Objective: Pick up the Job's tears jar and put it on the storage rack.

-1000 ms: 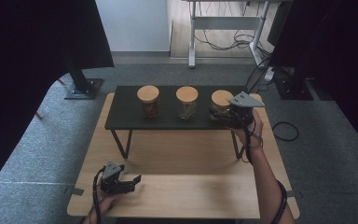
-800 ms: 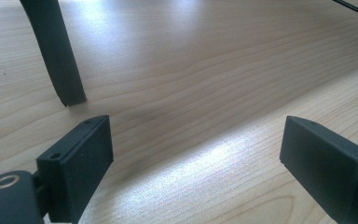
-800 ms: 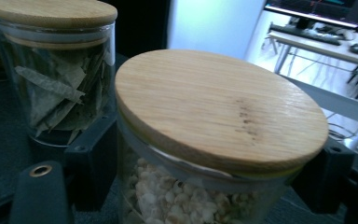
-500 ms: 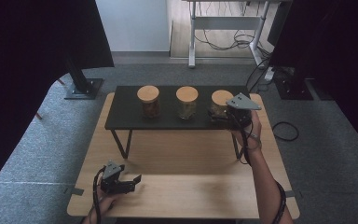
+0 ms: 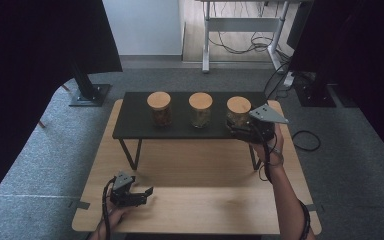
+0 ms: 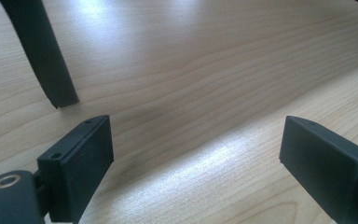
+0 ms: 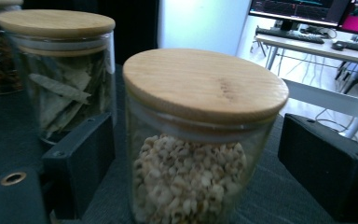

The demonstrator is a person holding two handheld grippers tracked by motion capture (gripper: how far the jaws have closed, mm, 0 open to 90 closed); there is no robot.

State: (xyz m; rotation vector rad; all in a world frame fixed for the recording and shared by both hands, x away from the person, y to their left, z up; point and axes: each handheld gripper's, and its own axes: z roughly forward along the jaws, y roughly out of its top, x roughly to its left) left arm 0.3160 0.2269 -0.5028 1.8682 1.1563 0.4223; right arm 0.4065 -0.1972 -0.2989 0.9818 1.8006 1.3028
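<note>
Left gripper [image 5: 147, 192] parked low on the wooden table [image 5: 205, 165] near its front-left corner, jaws spread wide over bare wood beside a black shelf leg [image 6: 44, 56]. Right gripper [image 7: 193, 163] up at the black shelf [image 5: 135, 122], jaws wide apart either side of the grain jar [image 7: 200, 154], not touching its glass; leaf jar [image 7: 63, 74] just beyond.
</note>
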